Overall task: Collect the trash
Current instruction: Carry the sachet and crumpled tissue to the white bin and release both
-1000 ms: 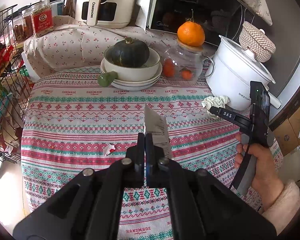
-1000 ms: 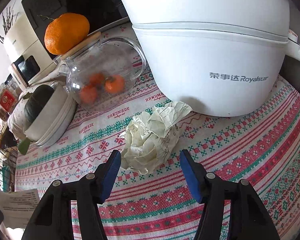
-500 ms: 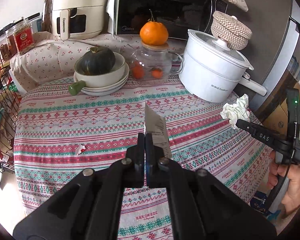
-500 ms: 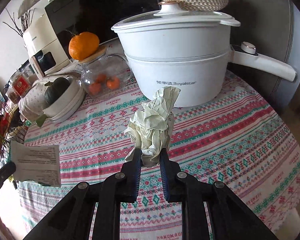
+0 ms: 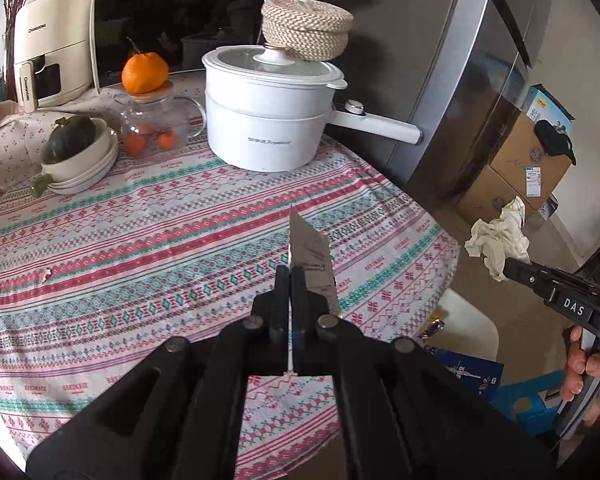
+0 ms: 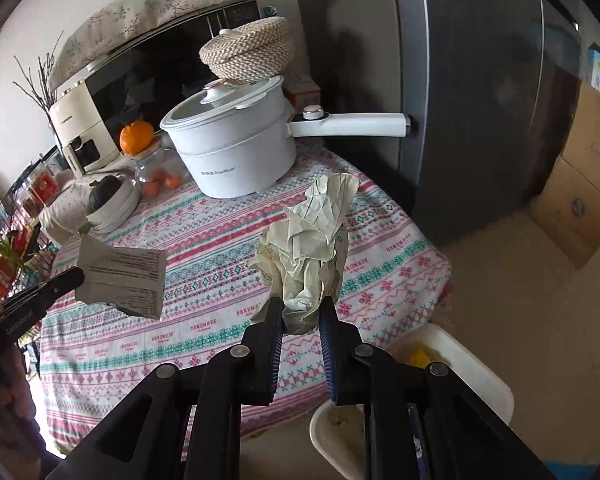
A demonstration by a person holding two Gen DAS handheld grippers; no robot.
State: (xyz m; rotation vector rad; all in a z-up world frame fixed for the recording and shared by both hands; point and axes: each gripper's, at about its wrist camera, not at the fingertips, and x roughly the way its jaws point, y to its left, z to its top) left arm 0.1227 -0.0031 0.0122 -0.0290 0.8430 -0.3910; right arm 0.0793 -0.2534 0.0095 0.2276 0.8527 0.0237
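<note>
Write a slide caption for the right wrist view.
Right gripper carries crumpled paper toward white bin; left gripper holds receipt.

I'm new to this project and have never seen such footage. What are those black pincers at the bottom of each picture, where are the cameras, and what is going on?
There is no robot here: a person holds a pair of hand-operated tongs in each hand, and a wide-angle camera on each looks forward along its fingers. In the left camera's picture, the left tongs are shut on a printed paper slip. In the right camera's picture, the right tongs grip a crumpled paper wad. Each view also catches the other tool from the side. Below is a round table with a patterned tablecloth carrying a white pot, a glass jar topped by an orange, and stacked bowls holding a dark squash. A white bin stands on the floor beside the table.
</note>
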